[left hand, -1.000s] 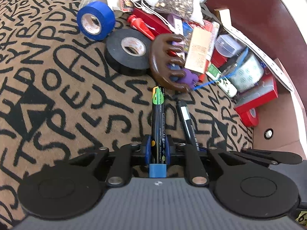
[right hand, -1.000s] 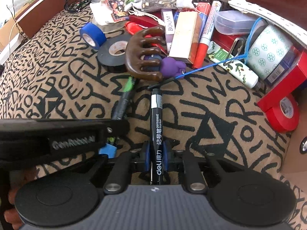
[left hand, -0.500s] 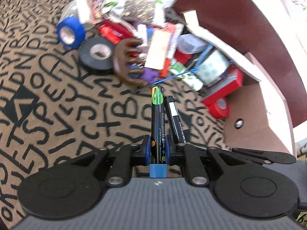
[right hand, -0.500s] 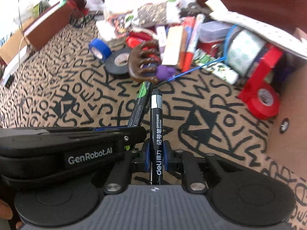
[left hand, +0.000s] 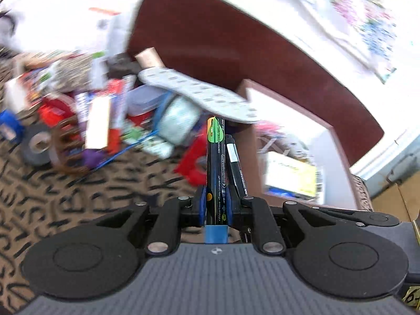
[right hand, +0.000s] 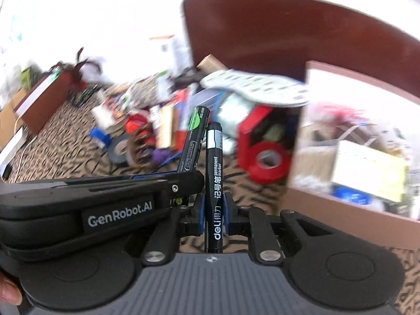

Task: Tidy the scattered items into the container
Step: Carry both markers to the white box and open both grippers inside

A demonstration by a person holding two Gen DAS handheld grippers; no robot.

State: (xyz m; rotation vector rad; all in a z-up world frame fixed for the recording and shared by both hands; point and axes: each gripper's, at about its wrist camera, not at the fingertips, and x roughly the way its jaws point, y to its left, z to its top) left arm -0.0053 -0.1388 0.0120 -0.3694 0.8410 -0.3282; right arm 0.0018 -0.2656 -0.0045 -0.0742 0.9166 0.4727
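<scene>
Left hand-held gripper clamps a green-tipped marker; right hand-held gripper clamps a black marker, both mid-frame, with the box at right.

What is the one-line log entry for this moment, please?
left gripper: shut on green pen | right gripper: shut on marker | heading: box

Right gripper clamped on an upright black permanent marker, left gripper just beside at nine o'clock gripping a green-labelled marker, red tape roll at two o'clock beside the open brown box, all motion-blurred.
</scene>
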